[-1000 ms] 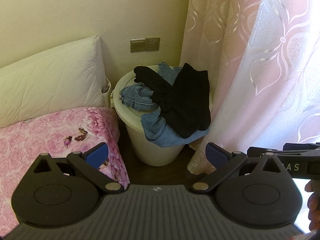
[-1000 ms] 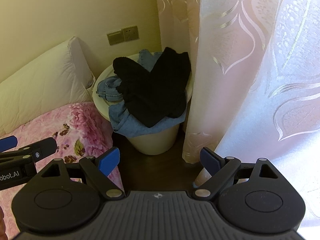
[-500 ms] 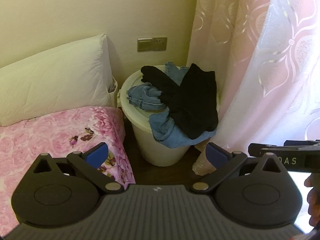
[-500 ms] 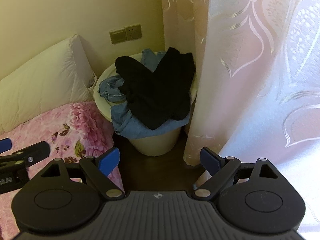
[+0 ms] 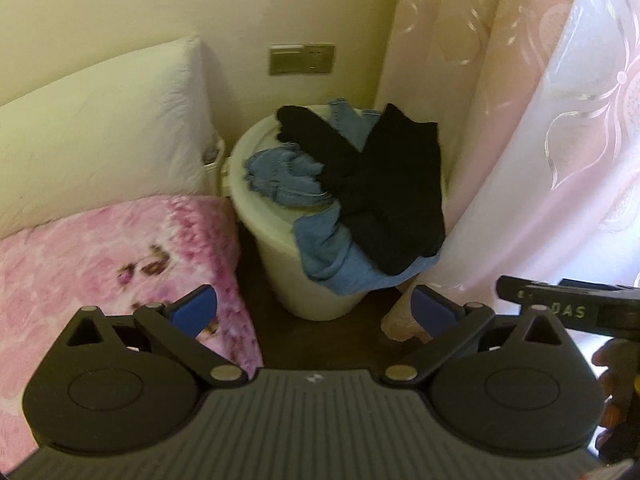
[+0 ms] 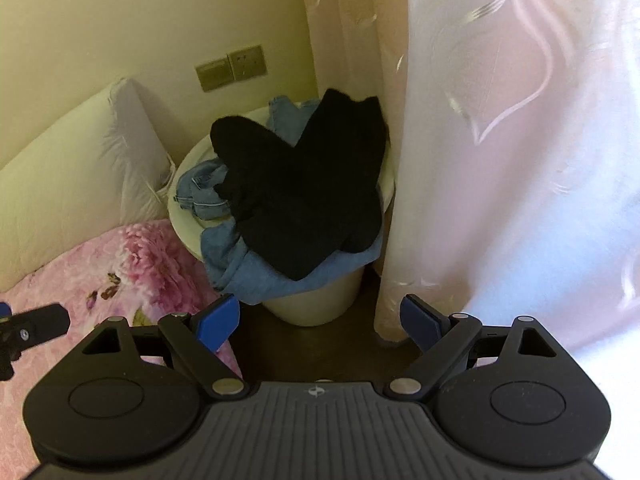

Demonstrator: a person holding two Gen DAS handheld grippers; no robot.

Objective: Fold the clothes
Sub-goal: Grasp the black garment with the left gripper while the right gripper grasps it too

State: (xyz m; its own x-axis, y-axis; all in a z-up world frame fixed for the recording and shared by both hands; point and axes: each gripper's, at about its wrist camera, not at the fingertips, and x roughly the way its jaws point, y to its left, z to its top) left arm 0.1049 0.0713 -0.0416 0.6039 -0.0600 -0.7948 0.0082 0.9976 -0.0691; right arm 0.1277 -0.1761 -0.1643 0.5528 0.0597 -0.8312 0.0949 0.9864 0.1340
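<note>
- I have both tools aimed at the bin (image 5: 320, 288) in the corner; the clothes are heaped on top of it, none on the bed (image 5: 100, 264) yet, so I judge the step in hand is the first pick.
- The left hand-held gripper (image 5: 314, 308) is spread wide, nothing between its blue pads; the right hand-held gripper (image 6: 320, 318) is just as wide and just as empty.
- The black garment (image 6: 304, 192) lies topmost on the bin, with the jeans (image 6: 272, 280) beneath it, spilling over the near rim.
- To do this well, I would take the black piece alone, pinching an outer edge, and lift clear before swinging to the bed left of the bin.
- The curtain (image 6: 500, 160) hangs against the bin's right side; I would keep the right tool off it.
- The left view alone shows the person's fingers (image 5: 612, 376) at its right edge; the right view shows the socket (image 6: 246, 62) sharply.
</note>
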